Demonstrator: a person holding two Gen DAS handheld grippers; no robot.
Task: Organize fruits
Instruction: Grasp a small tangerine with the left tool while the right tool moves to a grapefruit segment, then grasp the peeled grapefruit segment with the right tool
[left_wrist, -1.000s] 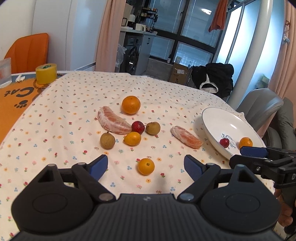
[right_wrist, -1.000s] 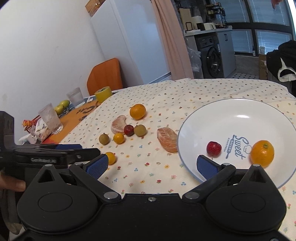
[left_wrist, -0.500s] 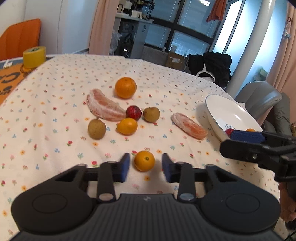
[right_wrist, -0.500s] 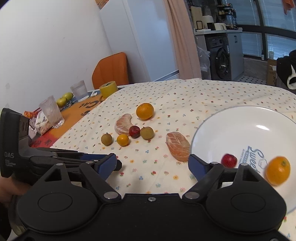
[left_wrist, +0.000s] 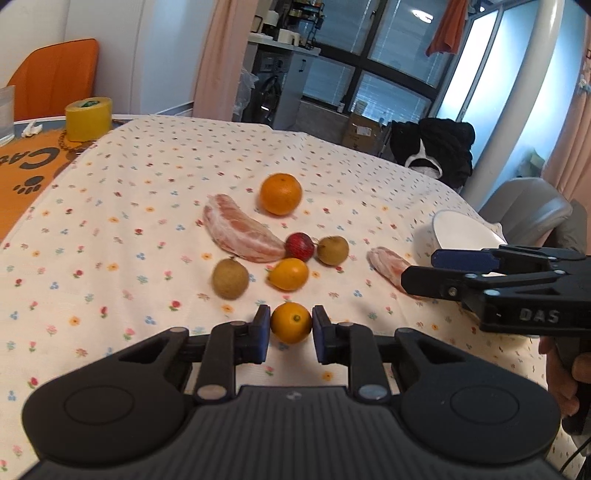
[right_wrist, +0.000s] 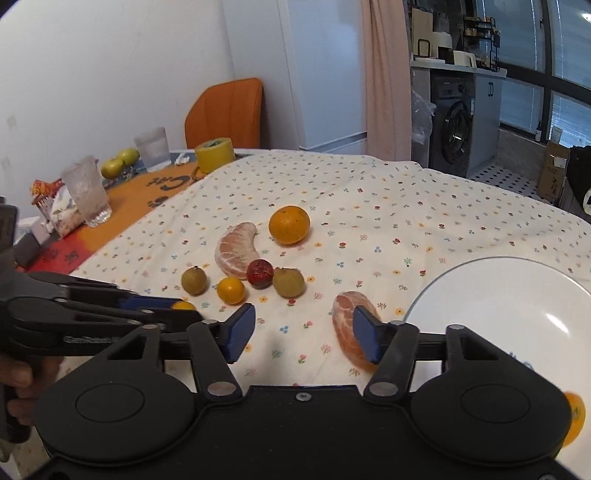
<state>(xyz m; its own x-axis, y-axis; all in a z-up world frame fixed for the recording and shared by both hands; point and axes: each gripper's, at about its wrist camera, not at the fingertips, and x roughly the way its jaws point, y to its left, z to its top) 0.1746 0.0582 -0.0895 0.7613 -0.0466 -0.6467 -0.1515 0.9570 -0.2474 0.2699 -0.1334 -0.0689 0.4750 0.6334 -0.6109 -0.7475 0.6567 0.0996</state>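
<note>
My left gripper (left_wrist: 290, 328) is shut on a small orange (left_wrist: 291, 323), its blue pads pressed on either side, low over the flowered tablecloth. Beyond it lie a kumquat (left_wrist: 289, 274), two brown longans (left_wrist: 229, 277) (left_wrist: 333, 250), a red fruit (left_wrist: 300, 245), a long pomelo segment (left_wrist: 240, 234) and a big orange (left_wrist: 280, 194). My right gripper (right_wrist: 303, 334) is open, and a shorter pomelo segment (right_wrist: 345, 325) lies just in front of its right finger. The white plate (right_wrist: 517, 314) at the right holds an orange (right_wrist: 574, 417), half hidden by the gripper body.
A yellow tape roll (left_wrist: 88, 118), two glasses (right_wrist: 86, 195), green apples (right_wrist: 118, 166) and snack packets stand on the orange mat at the table's left end. An orange chair (right_wrist: 225, 110) is behind it. A grey chair (left_wrist: 524, 206) stands past the plate.
My left gripper moved forward and shut on the small orange. My right gripper swung left, off the plate and toward the shorter pomelo segment, with its fingers somewhat narrower.
</note>
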